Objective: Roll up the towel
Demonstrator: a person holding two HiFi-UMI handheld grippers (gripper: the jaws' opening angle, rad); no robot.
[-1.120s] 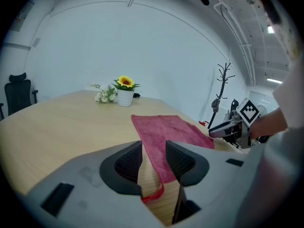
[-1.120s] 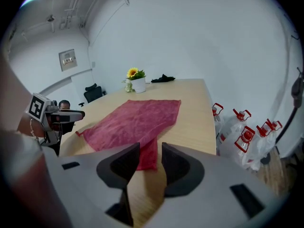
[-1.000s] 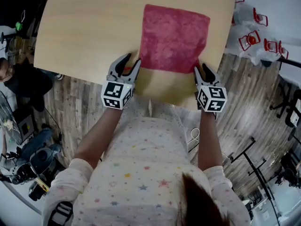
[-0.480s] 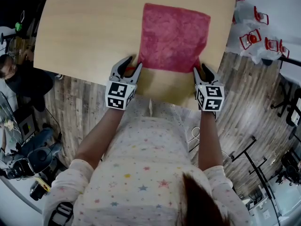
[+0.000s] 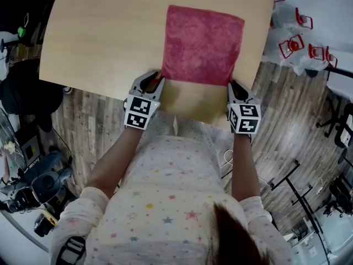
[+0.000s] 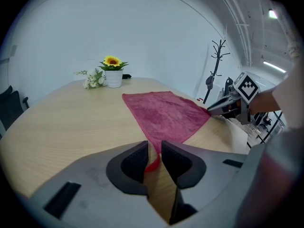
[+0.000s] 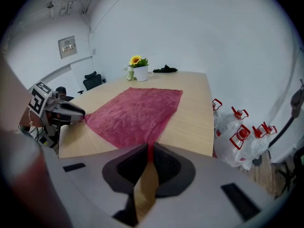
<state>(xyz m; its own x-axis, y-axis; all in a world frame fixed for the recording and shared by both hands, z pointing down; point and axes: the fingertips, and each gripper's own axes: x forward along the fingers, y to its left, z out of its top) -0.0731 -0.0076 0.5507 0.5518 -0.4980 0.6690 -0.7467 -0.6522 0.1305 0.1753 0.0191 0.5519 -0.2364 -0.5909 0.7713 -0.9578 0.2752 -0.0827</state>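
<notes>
1. The red towel (image 5: 203,46) lies flat and unrolled on the wooden table (image 5: 105,37), in the upper middle of the head view. Its near edge runs between your two tools.
2. Your left gripper (image 5: 153,79) has slid up and in from a second ago and now sits at the towel's lower-left corner. Its jaws have just been closing, and that corner now lies in the narrow gap between them. A slit of wood still shows there, so the pinch looks unfinished.
3. Your right gripper (image 5: 233,85) has hardly shifted. Its jaws are clamped on the lower-right corner, with a thin red strip squeezed between the pads.
4. Once the left bites too, I judge you can lift the near edge and start the first turn.
5. Both forearms reach straight ahead from the bottom of the frame, with both tools angled down at the table edge.
</notes>
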